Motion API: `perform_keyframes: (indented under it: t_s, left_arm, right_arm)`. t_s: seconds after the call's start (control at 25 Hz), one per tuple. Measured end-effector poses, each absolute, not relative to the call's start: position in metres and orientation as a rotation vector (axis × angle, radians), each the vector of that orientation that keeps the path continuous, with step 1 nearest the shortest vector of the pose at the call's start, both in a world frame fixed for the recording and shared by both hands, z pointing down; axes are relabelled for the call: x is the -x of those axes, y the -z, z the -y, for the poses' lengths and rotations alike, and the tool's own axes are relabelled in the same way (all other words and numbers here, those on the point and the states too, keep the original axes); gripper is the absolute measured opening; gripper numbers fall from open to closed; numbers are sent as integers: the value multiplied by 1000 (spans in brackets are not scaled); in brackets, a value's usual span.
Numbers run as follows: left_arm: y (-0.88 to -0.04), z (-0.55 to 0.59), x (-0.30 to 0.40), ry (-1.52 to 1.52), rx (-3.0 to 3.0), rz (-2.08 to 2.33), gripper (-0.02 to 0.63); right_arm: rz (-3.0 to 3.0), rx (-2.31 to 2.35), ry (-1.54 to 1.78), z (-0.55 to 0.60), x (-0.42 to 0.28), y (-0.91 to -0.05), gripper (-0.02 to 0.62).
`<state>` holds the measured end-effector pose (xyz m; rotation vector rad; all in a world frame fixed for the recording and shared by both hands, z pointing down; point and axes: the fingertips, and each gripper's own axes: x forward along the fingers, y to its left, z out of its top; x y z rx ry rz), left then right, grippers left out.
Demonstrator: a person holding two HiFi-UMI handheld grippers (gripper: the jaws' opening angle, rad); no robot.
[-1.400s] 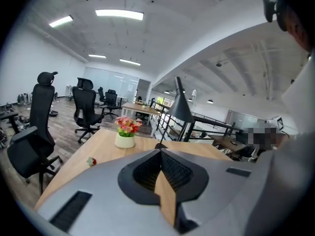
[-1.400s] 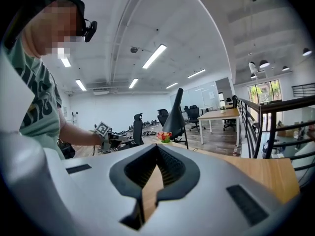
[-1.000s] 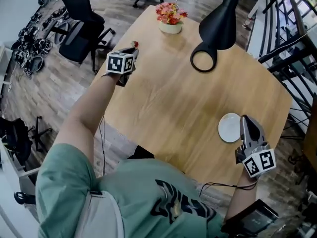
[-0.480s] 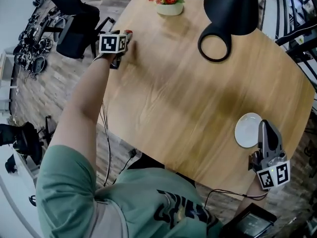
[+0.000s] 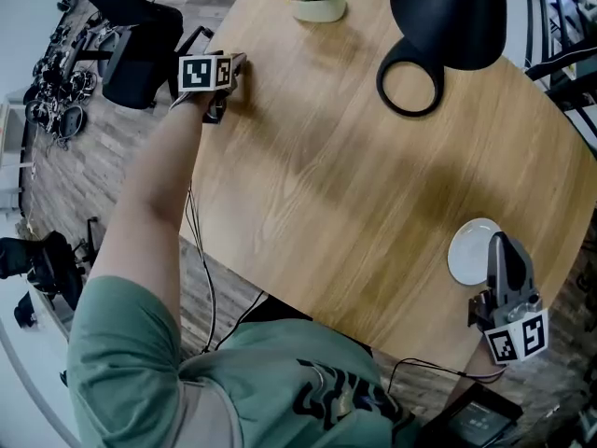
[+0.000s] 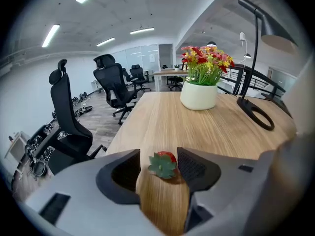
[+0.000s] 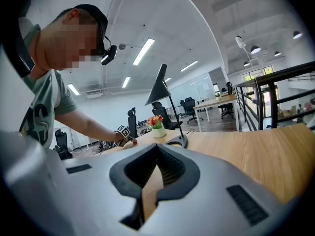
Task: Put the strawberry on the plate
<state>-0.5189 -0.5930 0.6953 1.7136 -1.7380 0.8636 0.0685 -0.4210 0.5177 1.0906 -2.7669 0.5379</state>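
The strawberry, red with a green leafy cap, lies on the wooden table near its far left edge. My left gripper is open around it; its jaws have just been opening, with the berry between them close to the right pad. In the head view this gripper hides the berry. The small white plate sits near the table's right front edge. My right gripper is shut and empty, its tips over the plate's right side. Its own view shows those jaws closed.
A white pot of flowers stands at the far edge. A black desk lamp has its ring base on the table and its shade hanging above. An office chair stands beside the left edge, a railing on the right.
My left gripper has come down to the table at the left edge and its jaws have spread off the strawberry. The right gripper has sunk a little beside the plate.
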Motion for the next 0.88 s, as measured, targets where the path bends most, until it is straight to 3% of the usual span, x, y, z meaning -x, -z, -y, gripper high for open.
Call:
perform_keyframes:
  t_s: [0.16, 0.24, 0.88]
  left_arm:
    - [-705, 595, 514, -871, -1719, 1703, 217]
    - [-706, 594, 510, -883, -1727, 1691, 153]
    - [-631, 582, 421, -856, -1975, 1593, 150]
  right_arm:
    - [2765, -1094, -541, 421, -67, -519, 6]
    - [2759, -1093, -544, 419, -67, -519, 5]
    - [2765, -1119, -483, 400, -84, -497, 6]
